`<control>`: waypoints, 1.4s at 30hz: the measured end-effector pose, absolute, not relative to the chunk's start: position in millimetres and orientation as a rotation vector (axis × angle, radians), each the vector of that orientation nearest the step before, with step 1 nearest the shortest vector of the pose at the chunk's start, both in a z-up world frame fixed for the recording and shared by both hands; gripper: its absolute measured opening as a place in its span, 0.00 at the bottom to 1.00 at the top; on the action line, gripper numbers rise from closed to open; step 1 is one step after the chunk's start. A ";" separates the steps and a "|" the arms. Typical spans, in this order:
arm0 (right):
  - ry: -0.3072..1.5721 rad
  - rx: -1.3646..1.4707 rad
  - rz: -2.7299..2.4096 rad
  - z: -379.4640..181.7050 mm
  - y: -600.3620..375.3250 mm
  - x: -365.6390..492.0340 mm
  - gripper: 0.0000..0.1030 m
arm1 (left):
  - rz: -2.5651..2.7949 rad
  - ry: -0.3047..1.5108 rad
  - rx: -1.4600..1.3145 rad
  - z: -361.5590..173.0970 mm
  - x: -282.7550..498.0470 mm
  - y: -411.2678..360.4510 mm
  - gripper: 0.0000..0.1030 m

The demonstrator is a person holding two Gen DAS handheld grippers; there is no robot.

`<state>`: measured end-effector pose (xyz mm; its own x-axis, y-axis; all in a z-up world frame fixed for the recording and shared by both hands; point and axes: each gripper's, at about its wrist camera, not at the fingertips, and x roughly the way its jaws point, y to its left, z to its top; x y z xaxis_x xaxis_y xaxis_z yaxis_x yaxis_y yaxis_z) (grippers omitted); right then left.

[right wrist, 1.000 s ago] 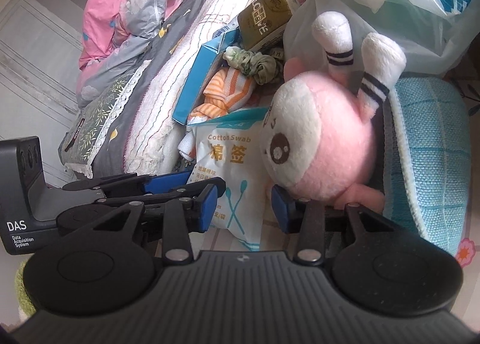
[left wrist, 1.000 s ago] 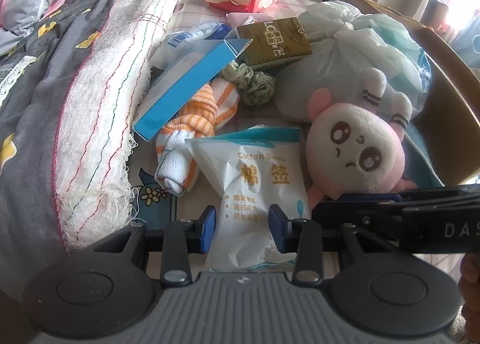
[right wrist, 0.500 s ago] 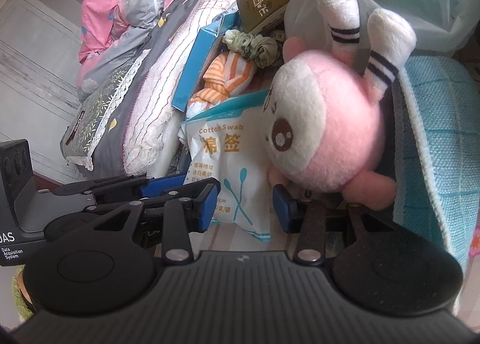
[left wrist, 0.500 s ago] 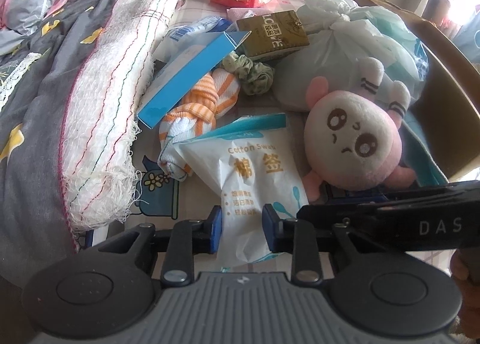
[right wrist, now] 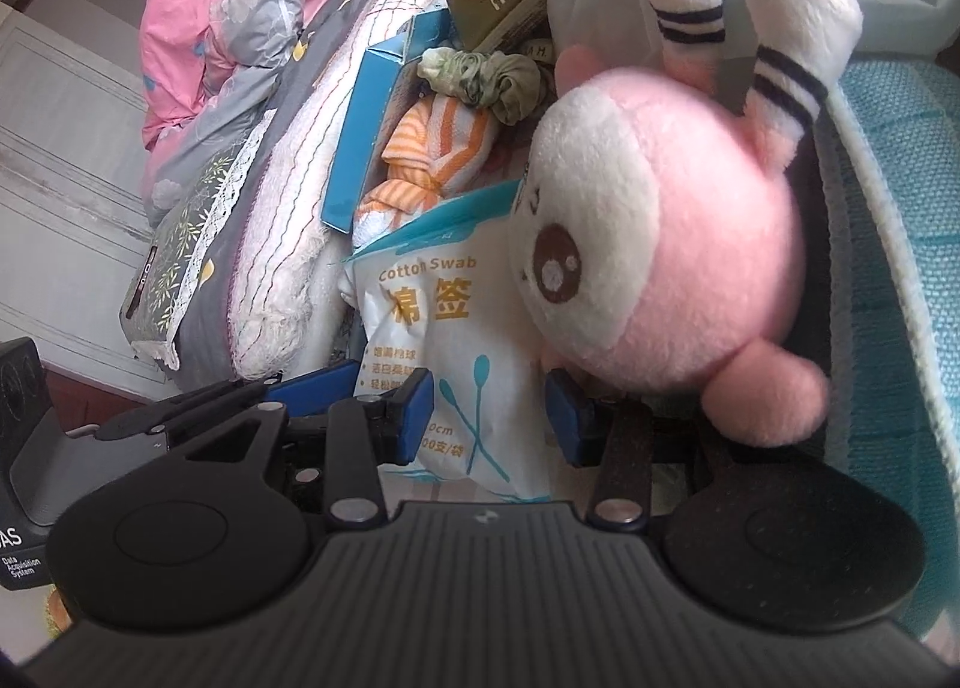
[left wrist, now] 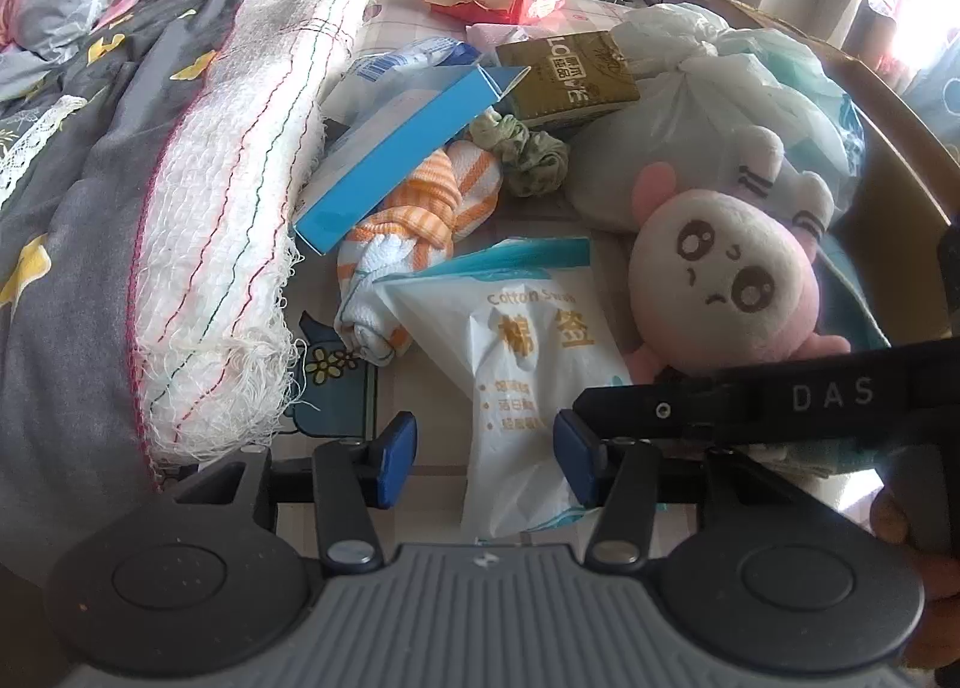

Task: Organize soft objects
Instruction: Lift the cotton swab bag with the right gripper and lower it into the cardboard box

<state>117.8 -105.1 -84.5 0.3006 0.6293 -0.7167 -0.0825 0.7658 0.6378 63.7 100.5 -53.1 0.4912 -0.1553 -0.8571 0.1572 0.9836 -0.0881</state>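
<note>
right wrist view, plush toy [right wrist: 660,244] hides right edge of cotton swab bag [right wrist: 432,340]

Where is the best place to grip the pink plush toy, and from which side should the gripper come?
Probably the small pink foot at the bottom of the plush. Its round head looks too wide for the jaws, while the foot sticks out toward the right gripper, which could come from below, beside the cotton swab bag.

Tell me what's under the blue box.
The blue box leans over the orange striped cloth, whose knotted end sticks out beneath it. A clear packet shows behind. Anything further underneath is covered.
</note>
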 end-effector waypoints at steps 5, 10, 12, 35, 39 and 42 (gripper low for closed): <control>1.183 0.603 0.513 -91.7 -105.4 123.2 0.38 | -0.236 1.057 -0.077 -52.5 67.0 105.6 0.25; 1.198 0.629 0.535 -95.2 -103.7 122.8 0.30 | -0.215 1.038 -0.033 -45.8 58.2 98.5 0.20; 1.199 0.632 0.552 -93.3 -102.9 120.6 0.27 | -0.207 1.030 -0.032 -40.7 53.4 98.0 0.16; 0.994 0.655 0.777 -2.6 -130.8 88.0 0.27 | -0.099 0.793 0.095 64.6 -2.9 55.6 0.15; 0.920 0.661 0.775 19.0 -151.3 89.5 0.27 | -0.126 0.737 0.128 83.8 1.7 32.3 0.15; 0.864 0.663 0.755 33.0 -172.2 92.6 0.27 | -0.158 0.705 0.153 94.7 11.2 12.0 0.15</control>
<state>92.6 -172.2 33.0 0.4323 0.7999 -0.4163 -0.3058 0.5644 0.7668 11.2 12.0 94.7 0.7509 -0.0928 -0.6539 0.1957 0.9769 0.0861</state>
